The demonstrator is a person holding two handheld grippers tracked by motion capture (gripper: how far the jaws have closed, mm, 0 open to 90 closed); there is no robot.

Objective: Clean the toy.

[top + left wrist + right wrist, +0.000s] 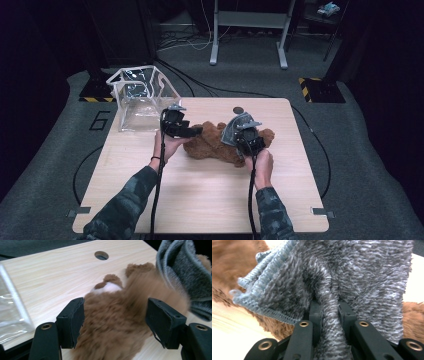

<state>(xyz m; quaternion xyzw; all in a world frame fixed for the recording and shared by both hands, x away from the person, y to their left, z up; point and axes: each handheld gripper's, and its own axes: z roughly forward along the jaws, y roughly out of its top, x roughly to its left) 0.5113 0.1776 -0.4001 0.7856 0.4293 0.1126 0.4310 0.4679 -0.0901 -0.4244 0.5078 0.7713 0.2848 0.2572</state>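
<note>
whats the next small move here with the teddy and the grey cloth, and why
Probably close the left gripper on the brown teddy bear: its jaws stand open on either side of the plush body, pads not pressing. The right gripper is already shut on a fold of the grey fuzzy cloth, held above the bear, so steadying the bear looks like the step before dressing it.

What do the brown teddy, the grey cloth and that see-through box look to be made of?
The brown teddy looks like shaggy plush, matte and fuzzy. The grey cloth looks like a fleecy knit with a ribbed edge. The see-through box looks like soft clear plastic film, glossy and creased, with white edging.
</note>
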